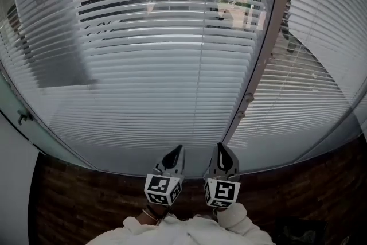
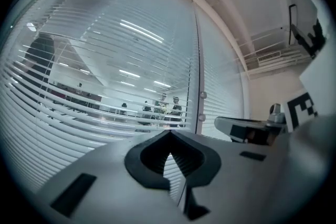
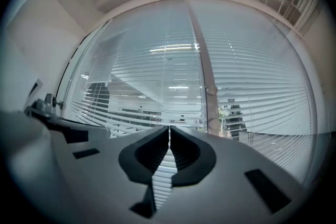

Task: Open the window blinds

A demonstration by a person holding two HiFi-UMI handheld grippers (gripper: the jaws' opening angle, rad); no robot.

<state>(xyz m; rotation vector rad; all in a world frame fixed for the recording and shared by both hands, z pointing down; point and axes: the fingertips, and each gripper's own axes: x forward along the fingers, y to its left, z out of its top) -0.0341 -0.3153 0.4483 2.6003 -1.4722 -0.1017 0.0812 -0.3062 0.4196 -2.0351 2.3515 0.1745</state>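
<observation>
Pointing at blinds [image 1: 160, 66]: left tongs [image 1: 179, 150], right tongs [image 1: 221, 147] closed, empty

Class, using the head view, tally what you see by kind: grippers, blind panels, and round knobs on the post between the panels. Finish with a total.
Grippers: 2 (left gripper, right gripper)
Blind panels: 2 (left blind panel, right blind panel)
Round knobs on the post: 2 (upper knob, lower knob)
Total: 6

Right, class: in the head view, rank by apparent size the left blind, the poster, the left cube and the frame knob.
left blind
poster
left cube
knob
The cube sits nearest the camera, so its true rank against the knob is unsure.
</observation>
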